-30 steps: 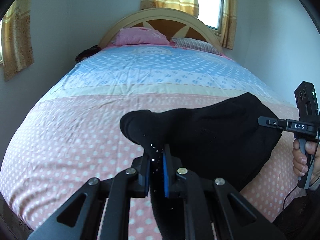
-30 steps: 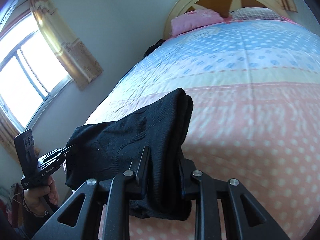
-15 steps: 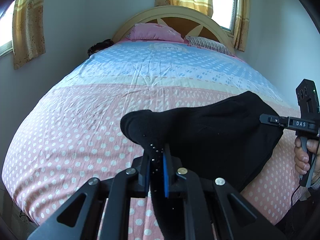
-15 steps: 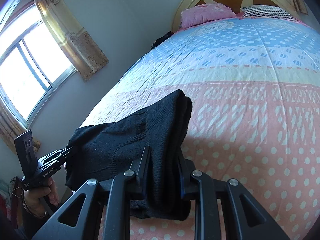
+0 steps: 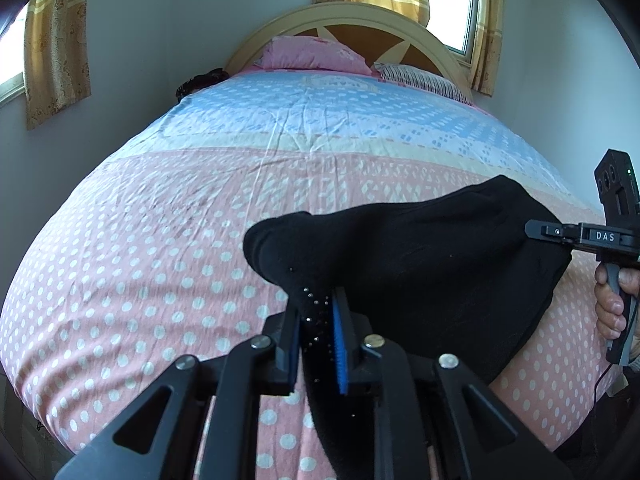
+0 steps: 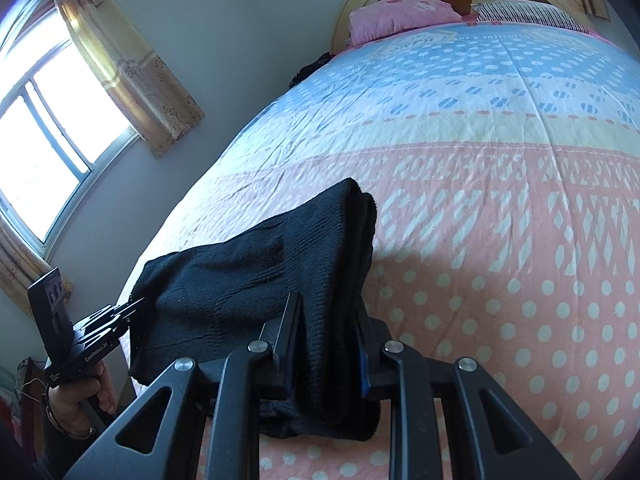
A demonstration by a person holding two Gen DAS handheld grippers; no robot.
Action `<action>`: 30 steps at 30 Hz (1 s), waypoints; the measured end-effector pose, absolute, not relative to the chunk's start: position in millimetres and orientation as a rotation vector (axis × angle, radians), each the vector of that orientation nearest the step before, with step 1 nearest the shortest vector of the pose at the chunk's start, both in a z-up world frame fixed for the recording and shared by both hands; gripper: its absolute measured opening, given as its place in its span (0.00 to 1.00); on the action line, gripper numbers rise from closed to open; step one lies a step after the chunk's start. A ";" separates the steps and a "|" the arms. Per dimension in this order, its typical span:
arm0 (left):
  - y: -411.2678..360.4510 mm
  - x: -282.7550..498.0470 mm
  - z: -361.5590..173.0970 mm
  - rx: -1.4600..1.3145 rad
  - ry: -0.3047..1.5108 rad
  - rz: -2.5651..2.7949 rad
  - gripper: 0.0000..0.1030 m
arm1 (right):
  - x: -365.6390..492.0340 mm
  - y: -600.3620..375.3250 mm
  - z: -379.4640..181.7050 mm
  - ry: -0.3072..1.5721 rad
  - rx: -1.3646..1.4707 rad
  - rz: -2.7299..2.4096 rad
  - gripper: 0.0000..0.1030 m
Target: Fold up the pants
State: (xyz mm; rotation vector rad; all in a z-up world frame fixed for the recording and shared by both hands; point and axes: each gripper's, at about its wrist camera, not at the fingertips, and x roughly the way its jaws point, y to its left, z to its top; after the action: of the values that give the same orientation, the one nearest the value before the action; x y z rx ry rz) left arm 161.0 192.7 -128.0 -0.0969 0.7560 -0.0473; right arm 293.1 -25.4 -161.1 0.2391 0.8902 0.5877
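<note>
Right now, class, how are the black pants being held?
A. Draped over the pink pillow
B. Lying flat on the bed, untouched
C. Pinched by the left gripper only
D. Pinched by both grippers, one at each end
D: the left gripper and the right gripper each clamp an end of the pants, which hang between them above the bed.

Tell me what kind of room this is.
A home bedroom, most likely. A bed with a dotted pink and blue cover fills the view, two pillows lie against an arched headboard, and curtains hang at the windows. Both grippers hold black pants over the bed.
</note>
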 end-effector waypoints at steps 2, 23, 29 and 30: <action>191.6 161.7 -131.9 -0.088 0.764 -0.045 0.23 | 293.6 -25.4 -163.4 0.896 0.238 0.581 0.23; 200.8 149.6 -156.6 -0.099 0.747 0.056 0.78 | 292.4 -12.8 -173.2 0.902 0.087 0.479 0.33; 207.6 146.8 -159.3 -0.114 0.743 0.107 0.98 | 293.1 -18.4 -173.8 0.910 0.075 0.418 0.54; 209.5 145.5 -160.0 -0.122 0.747 0.106 0.98 | 292.7 -21.0 -172.1 0.910 0.083 0.403 0.56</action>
State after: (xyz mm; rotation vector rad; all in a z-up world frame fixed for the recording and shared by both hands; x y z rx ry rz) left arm 145.5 209.5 -160.0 -0.1221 0.7474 0.1061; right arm 292.7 -21.0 -172.1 0.0827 0.9100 0.4028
